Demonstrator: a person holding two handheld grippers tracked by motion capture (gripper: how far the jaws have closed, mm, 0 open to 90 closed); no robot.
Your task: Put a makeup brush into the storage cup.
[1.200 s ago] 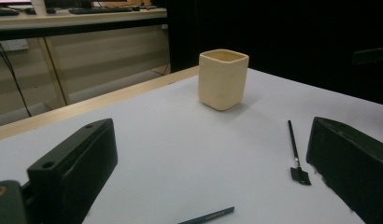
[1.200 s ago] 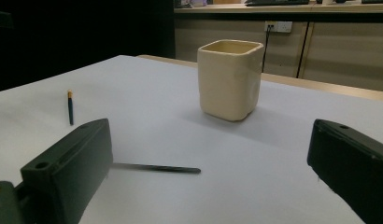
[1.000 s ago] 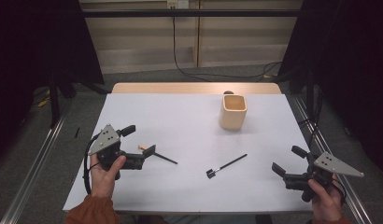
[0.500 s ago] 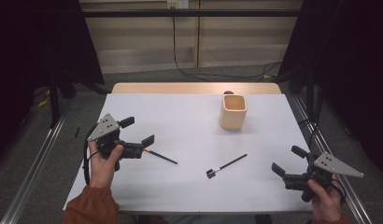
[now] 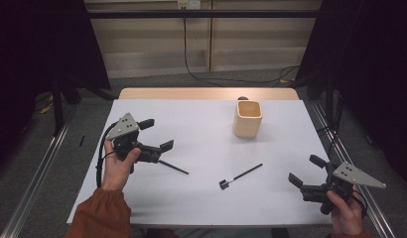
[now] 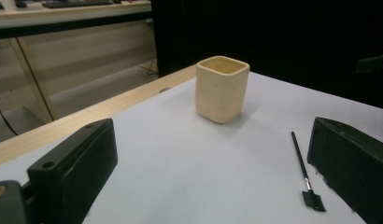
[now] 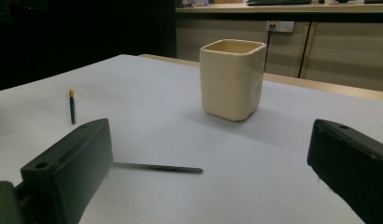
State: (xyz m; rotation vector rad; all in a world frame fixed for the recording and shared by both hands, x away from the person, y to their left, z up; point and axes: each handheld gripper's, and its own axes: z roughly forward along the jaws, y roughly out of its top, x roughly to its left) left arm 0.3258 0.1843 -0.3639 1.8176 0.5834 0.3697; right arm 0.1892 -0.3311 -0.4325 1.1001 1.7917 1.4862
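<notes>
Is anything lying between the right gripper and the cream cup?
In the right gripper view, a thin dark brush lies on the white table between the open right gripper and the cream cup.

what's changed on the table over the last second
The left gripper has lifted slightly and shifted away from the person, its jaws open and empty above the near end of the thin black stick beside it. That stick, the small brush, the cream cup and the right gripper, also open, have stayed put.
</notes>
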